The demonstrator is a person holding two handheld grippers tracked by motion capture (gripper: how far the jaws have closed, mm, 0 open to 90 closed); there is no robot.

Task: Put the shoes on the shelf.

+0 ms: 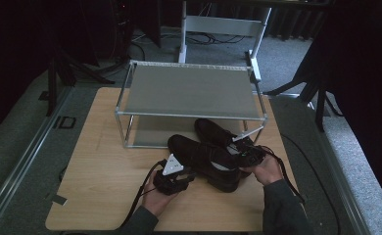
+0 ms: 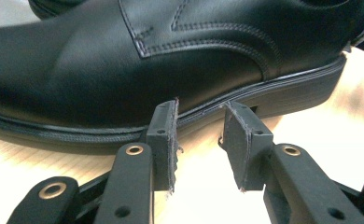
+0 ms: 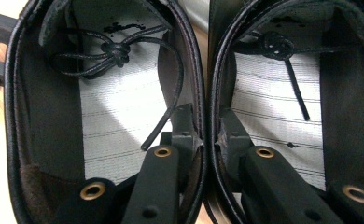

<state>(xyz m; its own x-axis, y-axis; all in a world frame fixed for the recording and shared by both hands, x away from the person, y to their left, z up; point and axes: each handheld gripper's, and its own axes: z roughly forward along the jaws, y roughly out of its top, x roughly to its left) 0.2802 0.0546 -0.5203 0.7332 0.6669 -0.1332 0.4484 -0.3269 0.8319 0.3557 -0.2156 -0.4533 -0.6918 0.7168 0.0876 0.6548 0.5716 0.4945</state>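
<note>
Both black shoes pinched together at their collars, just in front of the rack.

My right gripper (image 3: 202, 135) is clenched on the two inner collars, one jaw inside each of the shoes (image 1: 209, 154), so the pair lifts as one toward the rack (image 1: 189, 93). My left gripper (image 2: 199, 142) stands released, jaws apart with nothing between them, at the near shoe's sole on the side away from the rack, to steady it. The right gripper view shows laces and insoles; the high view shows the rack's bare shelves.
</note>
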